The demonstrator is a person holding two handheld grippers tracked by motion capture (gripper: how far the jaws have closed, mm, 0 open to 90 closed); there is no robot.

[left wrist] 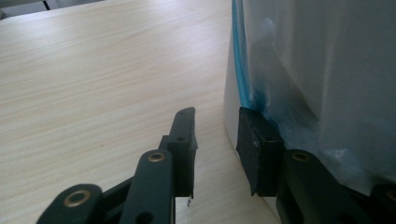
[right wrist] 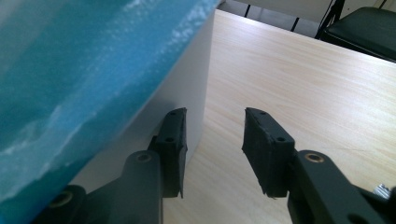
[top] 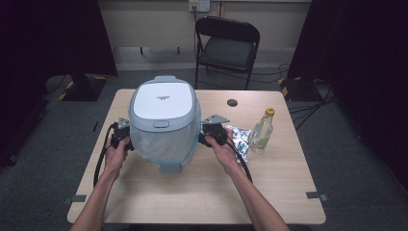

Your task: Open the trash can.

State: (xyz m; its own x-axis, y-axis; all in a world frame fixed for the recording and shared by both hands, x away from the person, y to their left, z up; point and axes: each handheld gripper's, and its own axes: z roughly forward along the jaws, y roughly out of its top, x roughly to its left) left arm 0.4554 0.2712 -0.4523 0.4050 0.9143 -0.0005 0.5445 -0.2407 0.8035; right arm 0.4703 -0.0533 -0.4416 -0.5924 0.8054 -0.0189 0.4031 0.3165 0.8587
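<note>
On table (top: 202, 192): 1 bin (top: 164, 120), 1 bottle (top: 262, 131), 1 foil pack (top: 240, 139), 2 grippers.

A light wooden desk (top: 202, 192) with rounded corners carries a white bin (top: 164, 120) lined with a bluish bag, standing near the middle. To its right lie a crinkled silver packet (top: 240, 137) and, just beside that, a clear bottle (top: 262, 131) with a yellow cap, standing upright.

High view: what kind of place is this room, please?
Probably a recording studio or lab workspace, not a home. A lone wooden table stands on grey carpet between dark curtains, with a folding chair behind it and cables lying on the floor.
</note>
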